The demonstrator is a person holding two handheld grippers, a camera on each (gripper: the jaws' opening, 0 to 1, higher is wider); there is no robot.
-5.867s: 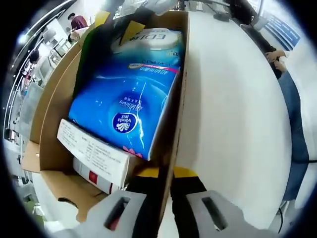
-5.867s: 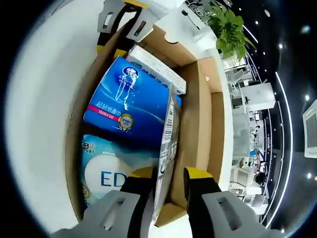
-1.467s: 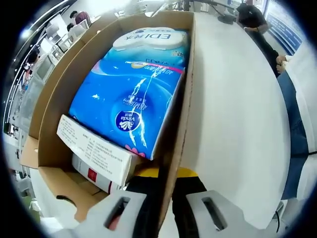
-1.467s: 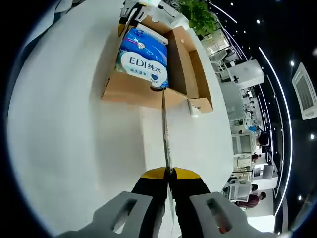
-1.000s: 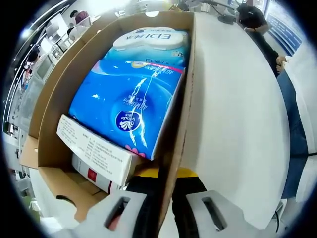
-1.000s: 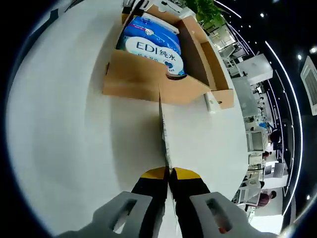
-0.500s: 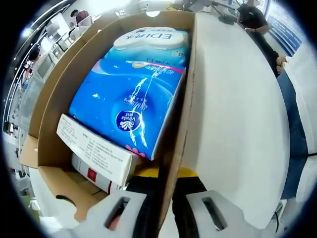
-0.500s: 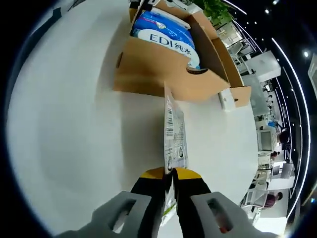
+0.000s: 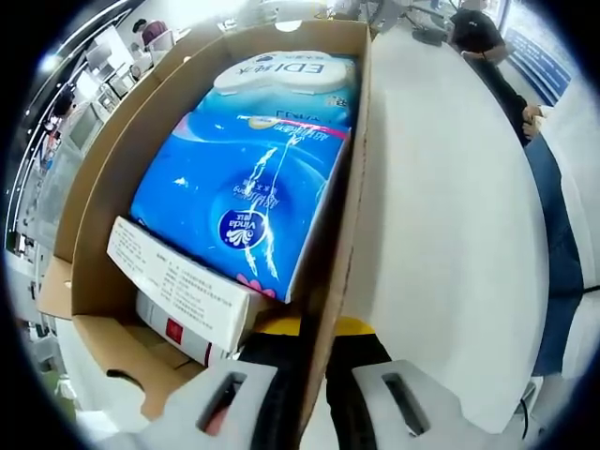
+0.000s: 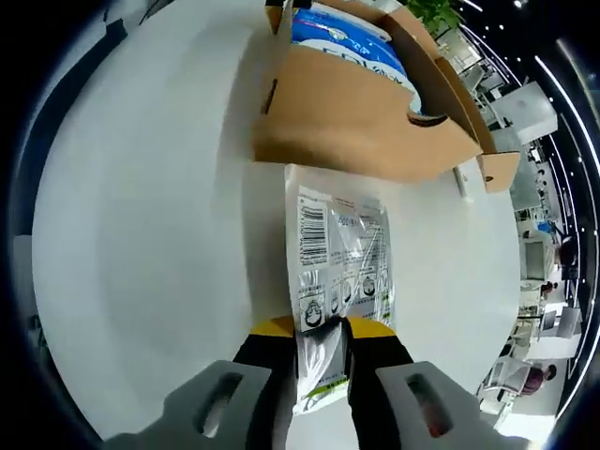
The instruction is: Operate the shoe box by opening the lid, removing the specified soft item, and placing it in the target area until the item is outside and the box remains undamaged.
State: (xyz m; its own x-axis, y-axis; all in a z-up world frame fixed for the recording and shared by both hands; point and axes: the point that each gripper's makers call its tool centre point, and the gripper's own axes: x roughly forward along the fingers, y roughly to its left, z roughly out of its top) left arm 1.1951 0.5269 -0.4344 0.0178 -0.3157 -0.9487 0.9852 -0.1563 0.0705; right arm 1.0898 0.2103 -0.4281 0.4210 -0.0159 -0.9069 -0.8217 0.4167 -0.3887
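Observation:
The open cardboard shoe box (image 9: 343, 202) holds a blue tissue pack (image 9: 244, 187), a pale EDI wipes pack (image 9: 281, 80) and a white carton (image 9: 173, 281). My left gripper (image 9: 309, 330) is shut on the box's right wall at its near end. In the right gripper view a clear soft packet (image 10: 339, 248) with a barcode lies flat on the white table (image 10: 150, 234), just in front of the box (image 10: 356, 117). My right gripper (image 10: 323, 342) stands open, its jaws apart on either side of the packet's near end.
A folded-out flap (image 9: 122, 361) sticks out at the box's near left corner. A person in blue trousers (image 9: 555, 216) stands along the table's right edge. White tabletop (image 9: 441, 216) stretches to the right of the box. Desks and plants lie beyond.
The right gripper carried the packet out of the box, lowered it from edge-on to flat on the table, and its jaws have parted. The left gripper has stayed clamped on the box wall.

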